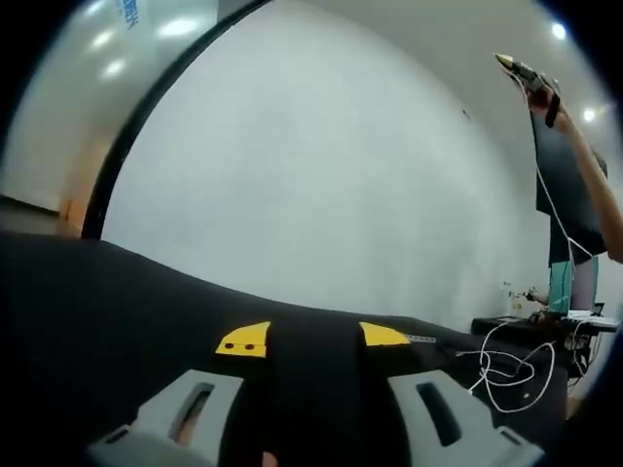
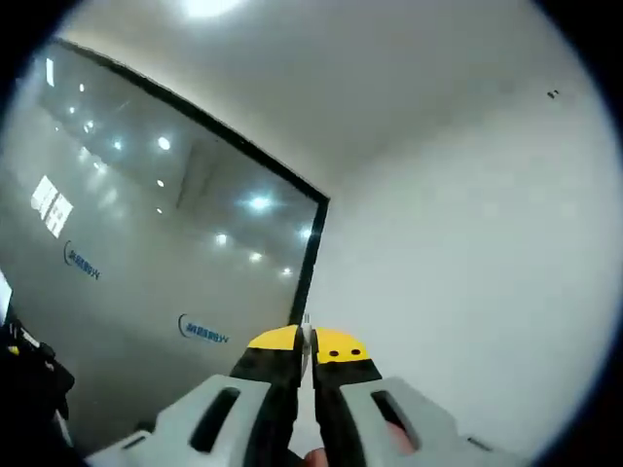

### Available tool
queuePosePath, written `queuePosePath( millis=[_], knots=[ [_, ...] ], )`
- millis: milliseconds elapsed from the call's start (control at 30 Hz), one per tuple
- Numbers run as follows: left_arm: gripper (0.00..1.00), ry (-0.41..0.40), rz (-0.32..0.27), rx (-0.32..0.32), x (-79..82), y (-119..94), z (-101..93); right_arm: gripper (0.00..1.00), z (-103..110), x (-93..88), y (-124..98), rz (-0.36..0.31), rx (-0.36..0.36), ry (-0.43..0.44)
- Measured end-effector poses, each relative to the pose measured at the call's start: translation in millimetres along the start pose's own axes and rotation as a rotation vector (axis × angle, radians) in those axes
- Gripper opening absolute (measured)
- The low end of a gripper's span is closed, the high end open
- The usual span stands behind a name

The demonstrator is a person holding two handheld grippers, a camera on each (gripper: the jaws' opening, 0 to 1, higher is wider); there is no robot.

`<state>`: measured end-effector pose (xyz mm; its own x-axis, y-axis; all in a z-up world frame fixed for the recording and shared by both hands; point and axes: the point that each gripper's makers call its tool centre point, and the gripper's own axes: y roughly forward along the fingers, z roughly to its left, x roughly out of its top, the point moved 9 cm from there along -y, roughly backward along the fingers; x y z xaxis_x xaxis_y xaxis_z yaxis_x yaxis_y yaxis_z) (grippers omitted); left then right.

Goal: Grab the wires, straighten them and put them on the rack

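Right gripper view: the right gripper [image 2: 307, 352], with yellow-tipped black fingers [image 2: 275, 341], is seen raised toward a white wall and a dark glass partition, and its fingers are pressed together on a thin white wire [image 2: 306, 326] whose end shows as a sliver at the tips. The same gripper is seen in the left gripper view, high at the upper right [image 1: 526, 72], held by a person's raised arm [image 1: 599, 190], with the wire hanging down from it in a long, nearly straight run [image 1: 551, 209].

The lower end of the wire is seen lying in loose overlapping loops [image 1: 516, 375] on a black tabletop [image 1: 117, 302], near a cluttered far corner. The wire looks slack, light and springy.

The left gripper [image 1: 313, 341] is seen low over the tabletop, its yellow-tipped fingers spread apart with nothing held; a black band appears to lie between them, though the view there is poor.

Risks, as judged:
- The loops could tighten into a knot if the lift continues, because they cross each other.
- The wire could slip from the pinch, since only its end is held.
- Items at the corner could be snagged by the dragged tail.

No rack is identified.
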<state>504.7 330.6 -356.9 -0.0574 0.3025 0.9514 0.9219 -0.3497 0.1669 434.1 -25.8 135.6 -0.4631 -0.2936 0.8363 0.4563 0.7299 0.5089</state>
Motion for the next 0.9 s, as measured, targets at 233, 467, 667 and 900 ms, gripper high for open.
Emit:
queuePosePath(
  millis=[233,467,667,900],
  knots=[
    [0.29,0.032,0.020,-0.015,-2.3,-1.2,-7.1,0.02,-45.3,-146.2,-50.6,0.081,-0.081,0.339],
    [0.25,0.063,-0.077,-0.220,7.3,-8.3,-39.4,0.02,-79.3,-260.5,-39.7,0.361,0.052,0.183],
    [0.25,-0.042,-0.152,-0.380,21.2,1.3,-81.3,0.02,-89.8,-307.0,-48.3,0.416,0.172,0.131],
    [0.32,0.083,0.051,-0.329,16.1,110.9,-138.7,0.02,-132.0,-363.4,-73.2,0.471,0.212,0.196]
  ],
)
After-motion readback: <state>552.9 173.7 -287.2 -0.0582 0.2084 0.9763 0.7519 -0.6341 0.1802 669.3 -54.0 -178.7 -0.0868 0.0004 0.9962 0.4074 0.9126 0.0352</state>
